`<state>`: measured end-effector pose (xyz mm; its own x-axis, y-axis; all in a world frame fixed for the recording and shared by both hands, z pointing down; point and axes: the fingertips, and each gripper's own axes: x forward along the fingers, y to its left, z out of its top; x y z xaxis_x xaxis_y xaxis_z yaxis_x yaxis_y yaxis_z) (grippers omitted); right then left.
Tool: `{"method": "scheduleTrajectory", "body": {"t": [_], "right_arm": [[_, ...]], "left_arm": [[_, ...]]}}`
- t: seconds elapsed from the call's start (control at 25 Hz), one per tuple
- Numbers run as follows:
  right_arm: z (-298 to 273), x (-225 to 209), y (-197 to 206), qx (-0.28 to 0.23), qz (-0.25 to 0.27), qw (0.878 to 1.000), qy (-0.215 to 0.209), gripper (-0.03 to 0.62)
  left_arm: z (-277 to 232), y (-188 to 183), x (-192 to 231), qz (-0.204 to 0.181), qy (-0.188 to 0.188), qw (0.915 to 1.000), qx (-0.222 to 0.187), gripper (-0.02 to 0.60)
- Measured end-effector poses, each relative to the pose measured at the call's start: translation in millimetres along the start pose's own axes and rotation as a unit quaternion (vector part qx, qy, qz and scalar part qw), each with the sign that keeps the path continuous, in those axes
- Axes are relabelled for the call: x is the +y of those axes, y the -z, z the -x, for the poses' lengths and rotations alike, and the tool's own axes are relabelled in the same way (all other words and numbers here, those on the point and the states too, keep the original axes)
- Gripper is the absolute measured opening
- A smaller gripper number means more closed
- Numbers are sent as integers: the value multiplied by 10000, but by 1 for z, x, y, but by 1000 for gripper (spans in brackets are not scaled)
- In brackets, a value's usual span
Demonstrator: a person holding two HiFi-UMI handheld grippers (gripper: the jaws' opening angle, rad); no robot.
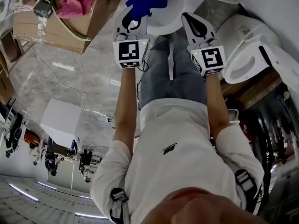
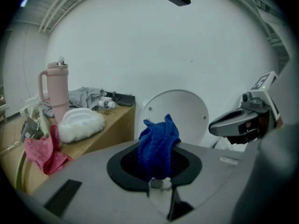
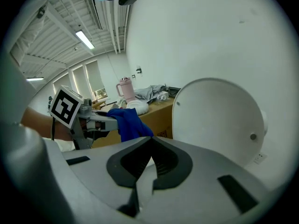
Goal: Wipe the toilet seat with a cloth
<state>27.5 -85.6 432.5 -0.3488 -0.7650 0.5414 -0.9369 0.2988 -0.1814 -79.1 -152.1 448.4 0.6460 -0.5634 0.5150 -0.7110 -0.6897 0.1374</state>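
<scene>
My left gripper is shut on a bunched blue cloth, which sticks up from between its jaws. Behind the cloth stands the raised white toilet lid, also in the right gripper view and at the top of the head view. My right gripper is level with the left one, a little to its right, shut with nothing in it. The toilet seat itself is hidden below the grippers. Both are held up in the air in front of the lid.
A cardboard box stands left of the toilet, carrying a pink cloth, a white fluffy pad and a pink tumbler. A second white toilet is at the right. A cable runs over the floor.
</scene>
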Motion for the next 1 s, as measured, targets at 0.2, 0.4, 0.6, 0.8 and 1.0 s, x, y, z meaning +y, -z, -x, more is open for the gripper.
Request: {"method": "scheduleTrajectory", "body": {"t": [0.2,0.4,0.6,0.8,1.0], "right_arm": [[-35,-28,33,230,-120,9997,-41,-5],[-63,-47,62,399,-159,9990,-158,-5],[-85,-67,84,493,-274,9982,-211,-5],[-105,-80,102,542,-281,9978,-272,-5],[-121,-88,119,554,-237,9976,-347,-5]], "left_arm": [[-45,30,6,34,7,9998,173,75],[-82,61,16,125,-77,9993,350,75],[-115,81,24,151,-117,9987,462,75],[-149,102,29,142,-112,9983,550,75],[-180,124,35,96,-115,9977,655,75]]}}
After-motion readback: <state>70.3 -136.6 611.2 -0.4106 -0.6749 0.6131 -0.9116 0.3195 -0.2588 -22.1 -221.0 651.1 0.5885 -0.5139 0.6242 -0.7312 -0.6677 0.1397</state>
